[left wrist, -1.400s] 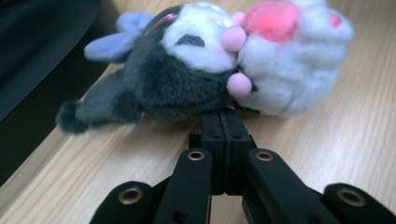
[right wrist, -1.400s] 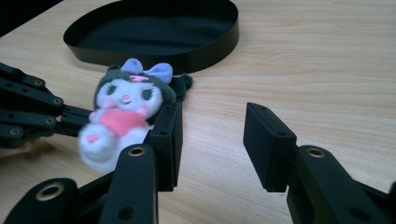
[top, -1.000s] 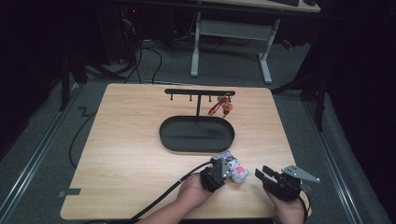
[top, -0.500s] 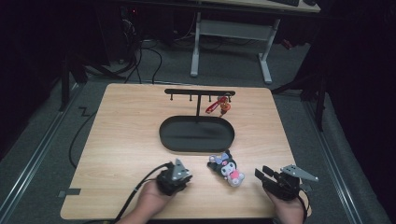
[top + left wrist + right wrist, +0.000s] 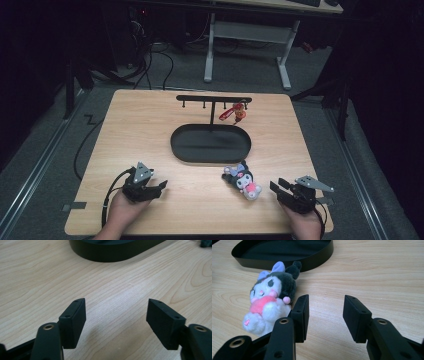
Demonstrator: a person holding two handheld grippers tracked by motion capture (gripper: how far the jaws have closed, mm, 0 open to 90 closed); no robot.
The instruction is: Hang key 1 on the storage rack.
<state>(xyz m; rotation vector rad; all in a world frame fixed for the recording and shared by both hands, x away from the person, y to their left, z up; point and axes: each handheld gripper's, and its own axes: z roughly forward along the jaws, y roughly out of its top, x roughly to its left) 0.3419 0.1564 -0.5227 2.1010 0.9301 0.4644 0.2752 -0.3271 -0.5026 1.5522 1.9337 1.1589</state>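
1. The black oval tray [image 5: 210, 144] sits at the centre of your tabletop [image 5: 135, 130]. In the high view and the right gripper view its floor looks dark and bare.
2. Just beyond the tray, toward 12 o'clock, stands a black hook rack [image 5: 214, 101]. A red-and-orange charm [image 5: 236, 113] hangs from its right end, above the tray's 1 o'clock rim.
3. The plush toy [image 5: 243, 180] lies on the wood at 5 o'clock from the tray, near its rim but apart from it. In the right gripper view the toy [image 5: 270, 297] lies on its back with its pink front up.
4. Bare wood stretches wide at 9 o'clock and 3 o'clock of the tray. The near edge lies close behind both of your hands.
5. Your left gripper [image 5: 150, 187] rests at 7 o'clock from the tray. Its fingers [image 5: 75, 320] stand wide apart, holding nothing, over bare wood.
6. Your right gripper [image 5: 280, 188] sits at 3 o'clock of the toy, near it. Its fingers [image 5: 300, 315] are parted and empty. The left one is just beside the toy; you cannot tell whether they touch.
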